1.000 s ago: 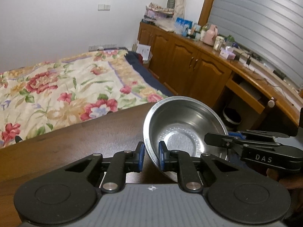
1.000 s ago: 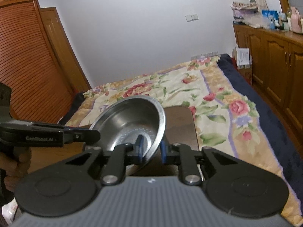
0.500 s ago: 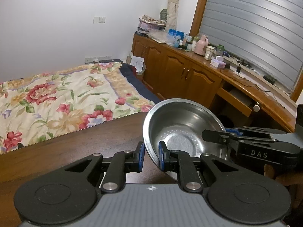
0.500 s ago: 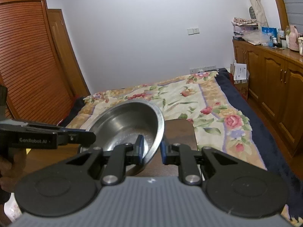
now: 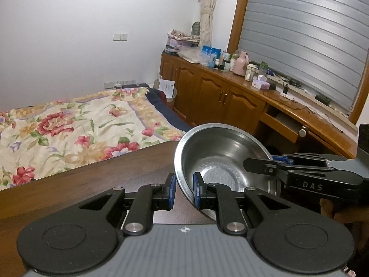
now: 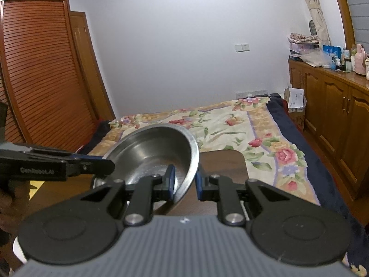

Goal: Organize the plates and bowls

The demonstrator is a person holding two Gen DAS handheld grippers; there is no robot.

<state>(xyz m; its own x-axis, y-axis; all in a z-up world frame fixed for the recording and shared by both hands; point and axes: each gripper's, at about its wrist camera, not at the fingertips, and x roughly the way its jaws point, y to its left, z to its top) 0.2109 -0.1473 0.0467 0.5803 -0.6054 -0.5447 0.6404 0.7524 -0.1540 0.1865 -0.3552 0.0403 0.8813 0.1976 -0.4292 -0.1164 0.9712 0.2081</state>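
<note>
Bowl: the steel bowl (image 5: 221, 159) is hanging tilted in the air above the far end of the counter (image 5: 92, 184), its hollow facing both cameras; in the right wrist view the bowl (image 6: 156, 152) is showing in front of the bed.
Left tongs: the left tongs (image 5: 184, 190) are straddling the bowl's near-left rim, one blue pad outside the wall, the other inside; the pads are standing a narrow gap apart and seem to be pinching the rim.
Right tongs: the right tongs (image 6: 184, 180) are straddling the opposite rim the same way, narrowly parted, one pad inside the bowl and one outside, apparently gripping it. In the left wrist view the right tongs (image 5: 263, 162) are reaching in from the right edge, with a hand (image 5: 341, 214) behind them.
Counter: dark brown wood, lying beneath the bowl.
Bed: a floral-covered bed (image 5: 69, 124) is lying beyond the counter.
Cabinets: wooden cabinets (image 5: 219, 97) are running along the window wall, bottles and boxes crowding their top.
Wardrobe: a slatted wardrobe (image 6: 41, 76) is standing at the left in the right wrist view.
</note>
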